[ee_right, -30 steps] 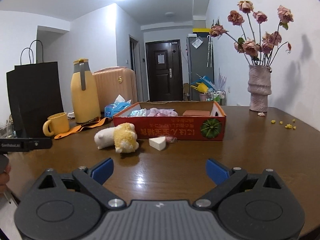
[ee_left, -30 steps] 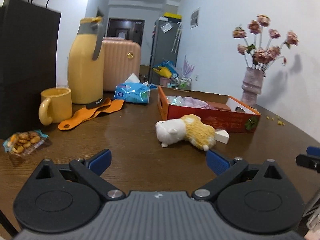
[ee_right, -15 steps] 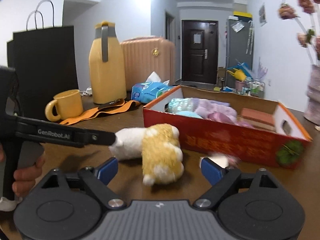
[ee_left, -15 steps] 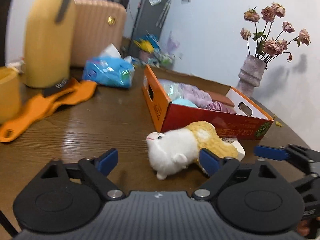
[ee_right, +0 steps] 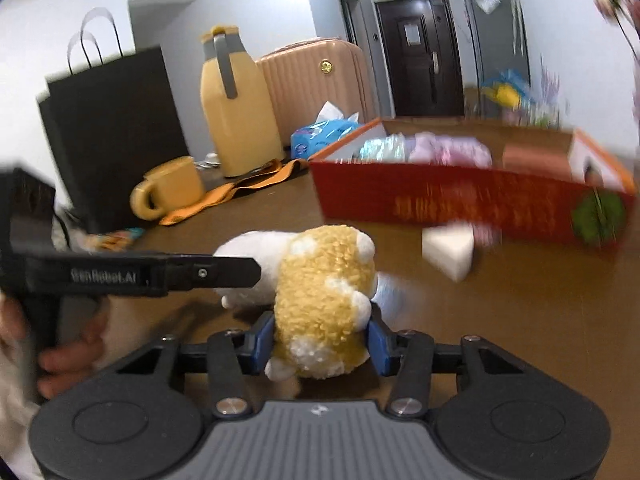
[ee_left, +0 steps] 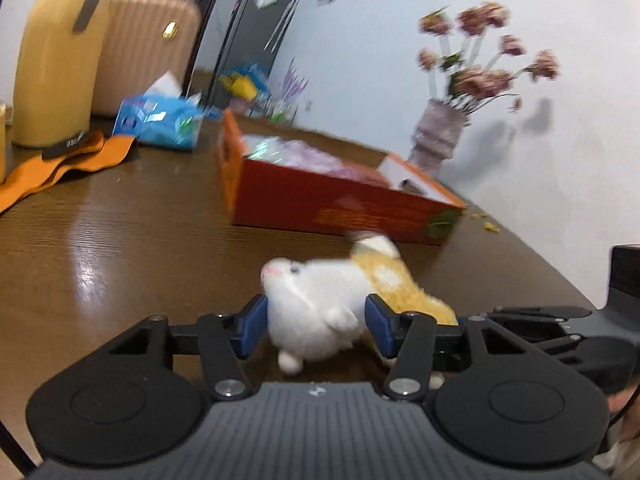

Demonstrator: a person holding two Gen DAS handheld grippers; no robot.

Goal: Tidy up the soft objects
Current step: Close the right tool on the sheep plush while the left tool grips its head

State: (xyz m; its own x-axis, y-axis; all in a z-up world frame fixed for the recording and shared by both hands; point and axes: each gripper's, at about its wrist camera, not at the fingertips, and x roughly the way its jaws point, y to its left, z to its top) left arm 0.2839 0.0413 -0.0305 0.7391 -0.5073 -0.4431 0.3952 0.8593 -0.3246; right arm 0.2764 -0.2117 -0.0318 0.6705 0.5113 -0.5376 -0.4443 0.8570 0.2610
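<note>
Plush toy point(ee_left: 320, 312), white head and yellow woolly body, lies on its side on the brown wooden surface point(ee_left: 120, 248), in front of the long red side of the cardboard box point(ee_left: 340, 208). Left tool point(ee_left: 316, 324): blue pads on either side of the white head, touching the fur, gripping it. Right tool point(ee_right: 320, 340): blue pads pressed into both flanks of the yellow hind end, gripping it as well. In the right wrist view the left tool's black arm reaches in from the left edge and meets the toy's white end.

White wedge-shaped foam piece point(ee_right: 448, 252) sits on the surface just beside the box's front wall, apart from the toy. Box holds pale pink and lilac soft items point(ee_right: 444, 150) and a brownish block at its far end.

Further out toward the surface's far left: orange strap point(ee_right: 236, 192), yellow mug point(ee_right: 172, 188), tall yellow jug point(ee_right: 236, 120), blue tissue pack point(ee_right: 324, 132), black paper bag point(ee_right: 116, 128). Vase of dried flowers point(ee_left: 440, 140) stands beyond the box. Both views motion-blurred.
</note>
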